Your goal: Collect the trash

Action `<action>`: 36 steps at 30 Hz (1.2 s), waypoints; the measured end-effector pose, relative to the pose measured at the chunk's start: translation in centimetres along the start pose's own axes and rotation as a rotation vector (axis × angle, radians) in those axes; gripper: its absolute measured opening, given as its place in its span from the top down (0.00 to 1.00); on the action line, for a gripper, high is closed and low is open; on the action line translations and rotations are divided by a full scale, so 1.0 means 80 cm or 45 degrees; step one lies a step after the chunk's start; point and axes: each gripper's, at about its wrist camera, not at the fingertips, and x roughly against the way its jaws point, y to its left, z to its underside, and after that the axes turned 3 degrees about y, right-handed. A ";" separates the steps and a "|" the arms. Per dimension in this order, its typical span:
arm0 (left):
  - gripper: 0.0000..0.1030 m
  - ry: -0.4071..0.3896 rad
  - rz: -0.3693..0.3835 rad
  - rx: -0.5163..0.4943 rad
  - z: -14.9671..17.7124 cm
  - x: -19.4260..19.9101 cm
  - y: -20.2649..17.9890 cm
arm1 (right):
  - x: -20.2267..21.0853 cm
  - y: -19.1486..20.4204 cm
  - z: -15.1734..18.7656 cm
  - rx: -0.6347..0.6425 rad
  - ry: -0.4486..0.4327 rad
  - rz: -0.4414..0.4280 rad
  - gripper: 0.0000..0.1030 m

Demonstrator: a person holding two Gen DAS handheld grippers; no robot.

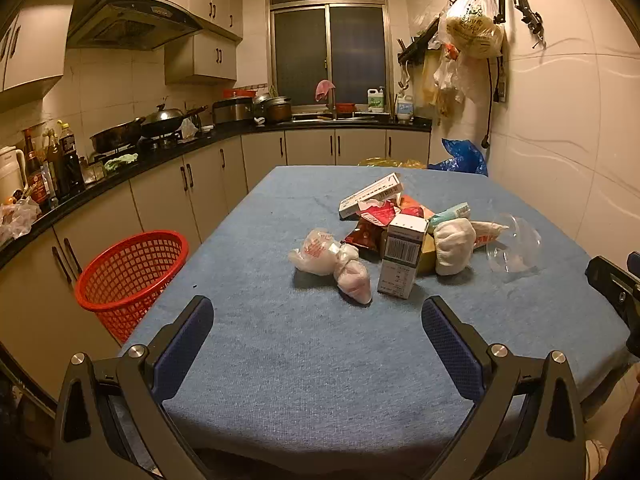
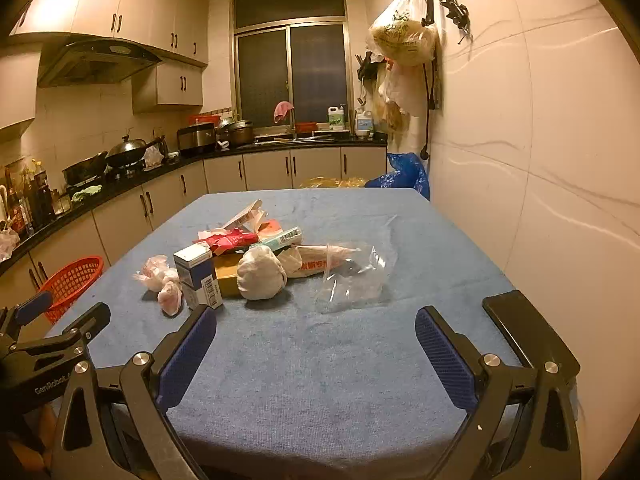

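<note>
A heap of trash lies on the blue tablecloth [image 1: 300,360]: crumpled pink-white plastic wraps [image 1: 332,264] [image 2: 162,280], an upright white carton [image 1: 402,260] [image 2: 198,278], a white wad [image 1: 454,246] [image 2: 260,272], a flat white box [image 1: 370,194], red wrappers [image 1: 380,216] [image 2: 228,239] and a clear plastic bag [image 1: 514,248] [image 2: 352,278]. A red mesh basket [image 1: 128,276] [image 2: 72,284] stands on the floor left of the table. My left gripper [image 1: 318,316] is open, short of the heap, nothing between its fingers. My right gripper [image 2: 316,328] is open too, near the table's front edge.
A black counter [image 1: 132,164] with pans, bottles and a sink runs along the left and back walls. Plastic bags [image 1: 472,32] hang on the right wall, which the table touches. A blue bag [image 1: 464,158] lies behind the table. The other gripper shows at each view's edge.
</note>
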 end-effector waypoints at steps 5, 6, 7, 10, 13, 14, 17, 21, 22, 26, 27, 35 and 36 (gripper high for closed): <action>0.00 0.009 0.002 0.004 0.002 -0.004 0.000 | 0.000 0.003 0.001 0.011 0.007 -0.010 0.02; 0.00 0.012 0.000 0.004 0.003 -0.004 0.000 | -0.001 0.004 0.002 0.013 0.013 -0.012 0.02; 0.00 0.015 -0.002 0.003 0.004 -0.005 0.000 | -0.001 0.004 0.002 0.013 0.016 -0.013 0.02; 0.00 0.024 0.003 0.002 0.005 -0.006 0.000 | -0.002 0.004 0.003 0.014 0.024 -0.017 0.02; 0.00 0.025 0.003 0.003 0.005 -0.006 0.000 | -0.003 0.004 0.003 0.012 0.027 -0.021 0.02; 0.00 0.026 0.002 0.002 0.006 -0.006 0.000 | -0.003 0.004 0.004 0.011 0.028 -0.021 0.02; 0.00 0.025 0.002 0.001 0.006 -0.006 0.000 | -0.005 0.004 0.004 0.011 0.033 -0.025 0.02; 0.00 0.025 0.000 0.003 0.006 -0.006 -0.001 | -0.006 0.004 0.004 0.011 0.038 -0.028 0.02; 0.00 0.026 -0.002 0.001 0.006 -0.007 -0.001 | -0.006 0.005 0.004 0.012 0.039 -0.027 0.02; 0.00 0.028 0.001 0.000 0.006 -0.007 -0.001 | -0.009 0.006 0.005 0.011 0.050 -0.032 0.02; 0.00 0.031 0.000 -0.002 0.006 -0.007 -0.001 | -0.010 0.006 0.005 0.010 0.052 -0.031 0.02; 0.00 0.037 0.003 -0.002 0.006 -0.009 0.000 | -0.015 0.007 0.005 0.003 0.065 -0.035 0.02; 0.00 0.039 0.003 -0.003 0.006 -0.009 0.000 | -0.016 0.007 0.005 0.003 0.068 -0.038 0.02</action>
